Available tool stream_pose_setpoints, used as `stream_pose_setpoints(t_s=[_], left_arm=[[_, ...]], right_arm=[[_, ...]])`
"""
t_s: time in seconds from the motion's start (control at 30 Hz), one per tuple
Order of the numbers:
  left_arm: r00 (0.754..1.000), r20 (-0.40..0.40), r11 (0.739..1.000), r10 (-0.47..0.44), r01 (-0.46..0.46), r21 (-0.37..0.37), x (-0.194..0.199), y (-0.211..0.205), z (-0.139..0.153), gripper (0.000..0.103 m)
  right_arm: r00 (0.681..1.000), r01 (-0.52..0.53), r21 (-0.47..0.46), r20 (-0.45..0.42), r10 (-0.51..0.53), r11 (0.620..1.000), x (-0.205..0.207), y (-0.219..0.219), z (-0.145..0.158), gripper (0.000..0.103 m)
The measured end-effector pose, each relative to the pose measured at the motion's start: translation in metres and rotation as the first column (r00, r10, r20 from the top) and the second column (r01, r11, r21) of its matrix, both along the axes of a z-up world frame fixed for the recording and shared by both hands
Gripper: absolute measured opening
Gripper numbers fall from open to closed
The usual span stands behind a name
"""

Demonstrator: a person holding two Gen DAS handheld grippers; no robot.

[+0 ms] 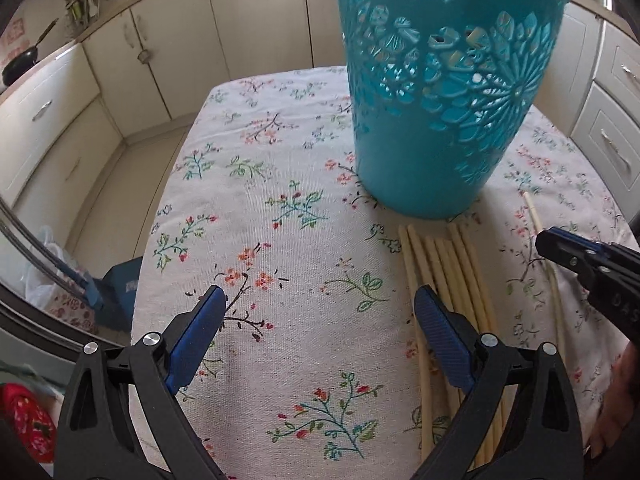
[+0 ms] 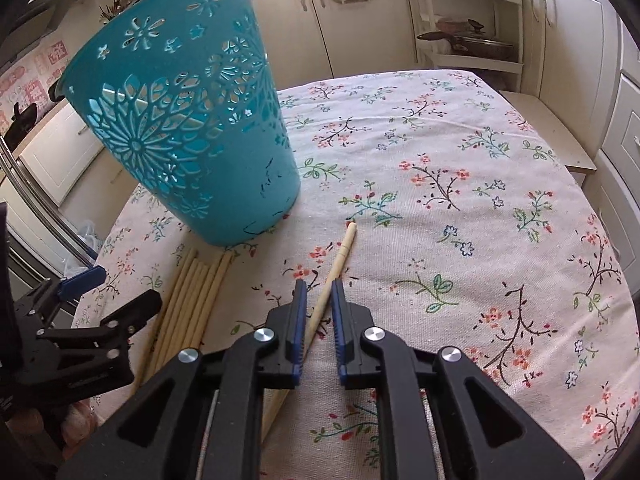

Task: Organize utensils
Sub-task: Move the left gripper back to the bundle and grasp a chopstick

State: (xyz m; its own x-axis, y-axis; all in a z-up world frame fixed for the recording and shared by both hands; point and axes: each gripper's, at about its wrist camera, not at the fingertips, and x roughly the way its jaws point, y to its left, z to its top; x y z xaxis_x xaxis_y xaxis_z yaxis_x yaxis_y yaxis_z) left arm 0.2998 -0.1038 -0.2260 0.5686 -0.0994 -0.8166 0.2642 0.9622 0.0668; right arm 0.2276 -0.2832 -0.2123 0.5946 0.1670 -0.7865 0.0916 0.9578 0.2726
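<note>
A teal cut-out basket [image 1: 432, 120] [image 2: 192, 140] stands upright on the floral tablecloth [image 1: 280, 220]. In front of it lies a bundle of several pale chopsticks [image 1: 452, 272] [image 2: 192, 292]. My left gripper [image 1: 319, 294] [image 2: 126, 286] is wide open just left of the bundle, its right finger [image 1: 440, 336] over the sticks and nothing between the pads. A single chopstick [image 2: 342, 252] [image 1: 534, 216] lies apart on the cloth. My right gripper [image 2: 318, 286] [image 1: 554, 242] straddles it with the jaws narrowly apart; a sliver of gap shows beside the stick.
The table's left edge [image 1: 160, 240] drops to the floor, where a blue box [image 1: 120, 284] and a plastic bag sit. Cream cabinets [image 2: 360, 20] ring the room. A rack with a lidded pot [image 2: 472, 44] stands behind the table. A hand [image 1: 616, 400] shows at the right.
</note>
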Motion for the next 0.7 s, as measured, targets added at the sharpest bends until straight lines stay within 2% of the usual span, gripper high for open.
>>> stream_pose_setpoints(t_s=[0.13, 0.2, 0.27, 0.47, 0.57, 0.7], left_arm=[[1.0, 0.012, 0.999, -0.021, 0.02, 0.034, -0.002, -0.008, 0.0, 0.091], [0.999, 0.007, 0.997, -0.032, 0.031, 0.074, -0.003, -0.015, -0.003, 0.091], [1.0, 0.01, 0.997, -0.03, 0.029, 0.072, -0.003, -0.016, -0.002, 0.091], [1.0, -0.024, 1.0, -0.002, 0.002, 0.016, 0.007, -0.01, -0.004, 0.077], [0.999, -0.052, 1.0, -0.007, 0.006, -0.024, 0.012, -0.012, -0.003, 0.061], [0.997, -0.064, 0.999, -0.036, 0.034, -0.043, 0.013, -0.019, -0.001, 0.026]], right_arm=[[1.0, -0.016, -0.001, 0.005, 0.016, 1.0, 0.0, 0.002, 0.001, 0.021], [1.0, -0.018, 0.0, 0.006, 0.018, 1.0, 0.0, 0.002, 0.001, 0.021], [1.0, -0.018, 0.004, 0.007, 0.018, 1.0, -0.003, 0.003, 0.001, 0.021], [1.0, -0.023, 0.011, 0.009, 0.023, 1.0, -0.003, 0.003, 0.001, 0.024], [1.0, -0.026, 0.011, 0.009, 0.026, 1.0, -0.003, 0.002, 0.001, 0.025], [1.0, -0.026, 0.016, 0.011, 0.026, 1.0, -0.003, 0.002, 0.0, 0.026]])
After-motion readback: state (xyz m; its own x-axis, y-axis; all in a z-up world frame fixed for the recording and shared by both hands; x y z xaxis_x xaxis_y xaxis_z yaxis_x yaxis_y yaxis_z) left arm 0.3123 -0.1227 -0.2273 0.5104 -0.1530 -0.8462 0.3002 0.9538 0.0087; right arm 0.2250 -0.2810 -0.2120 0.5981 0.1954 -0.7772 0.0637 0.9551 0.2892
